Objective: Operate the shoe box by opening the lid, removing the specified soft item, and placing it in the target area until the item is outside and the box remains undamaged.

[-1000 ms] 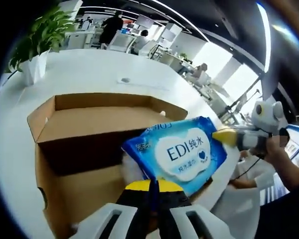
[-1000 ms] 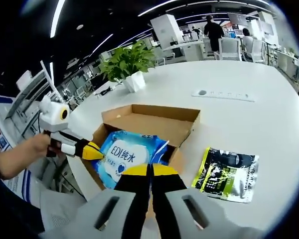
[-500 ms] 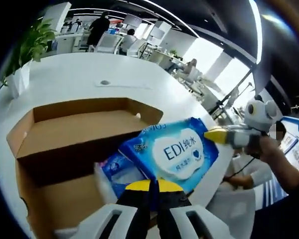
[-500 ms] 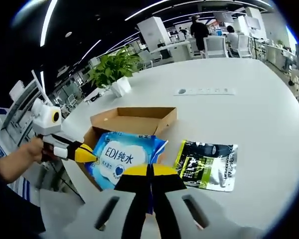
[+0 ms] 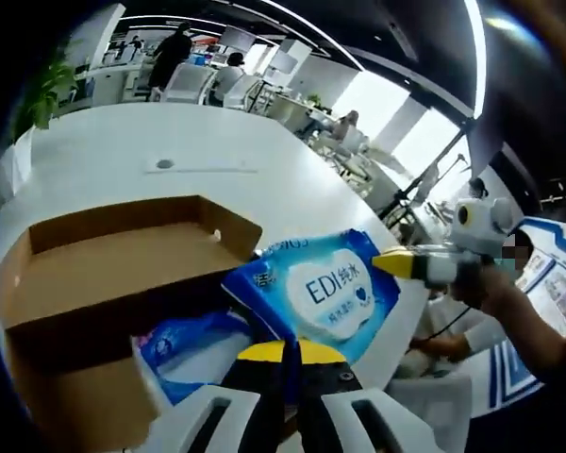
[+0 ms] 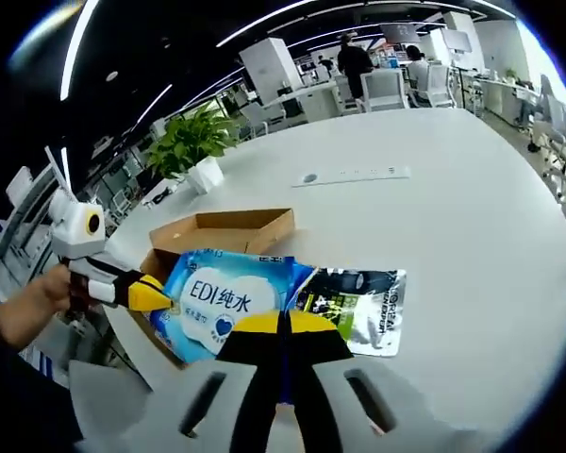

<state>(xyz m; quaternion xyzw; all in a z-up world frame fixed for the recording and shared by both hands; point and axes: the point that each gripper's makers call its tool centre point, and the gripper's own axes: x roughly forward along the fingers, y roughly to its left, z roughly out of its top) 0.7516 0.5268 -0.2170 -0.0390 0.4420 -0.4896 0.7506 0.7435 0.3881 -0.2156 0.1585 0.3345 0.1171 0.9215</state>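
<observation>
Blue wipes pack (image 5: 316, 291) (image 6: 222, 304) is held above the open cardboard shoe box (image 5: 104, 283) (image 6: 222, 229), gripped at two edges. Your left gripper (image 5: 285, 354) (image 6: 156, 297) has its yellow-tipped jaws clamped on one edge; your right gripper (image 6: 283, 326) (image 5: 396, 264) pinches the opposite edge, jaws closed on it. A second blue pack (image 5: 184, 344) lies in the box. A black-and-green pouch (image 6: 363, 300) rests on the white table (image 6: 453, 217) just beside the box.

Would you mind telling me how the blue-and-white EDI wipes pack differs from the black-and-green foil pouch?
The blue-and-white EDI wipes pack is held up by both grippers, the left gripper and the right gripper; the black-and-green foil pouch lies flat on the white table. The pack is light-coloured, the pouch dark. Both are soft flat packets.
</observation>
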